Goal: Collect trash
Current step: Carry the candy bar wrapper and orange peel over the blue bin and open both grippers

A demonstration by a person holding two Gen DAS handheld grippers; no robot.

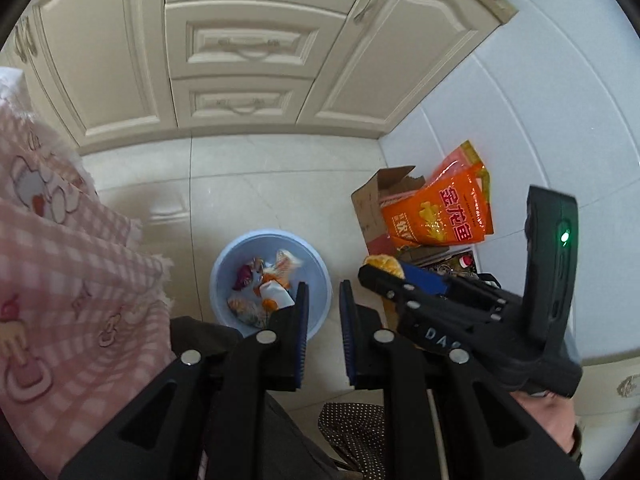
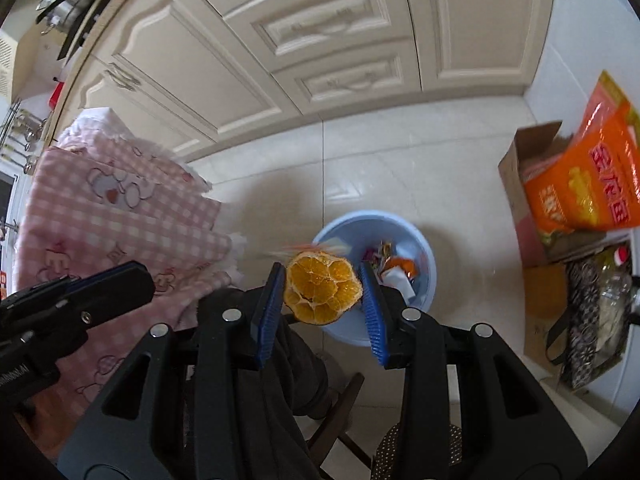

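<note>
The right tongs hold an orange half between their blue pads, cut face toward the camera, the dried segments showing plainly; the fruit hangs in the air above the floor, just to the left of the blue basin as the right wrist view shows it. That basin stands on the pale floor tiles in front of the cream cabinet doors and carries wrappers and scraps — a white packet, bits of orange and purple foil among them. The left tongs stand narrowly parted with nothing between the pads, pointing down toward the near rim of the basin. In the left wrist view the right tongs come in from the right side with the orange half at their tip, close by the basin's right edge. A pink checked cloth with cartoon figures drapes at the left, well apart from the basin. Against the white wall at the right sits an open cardboard box with an orange bag printed in red characters leaning in it — beside it, a dark patterned bag with a red-capped bottle.
</note>
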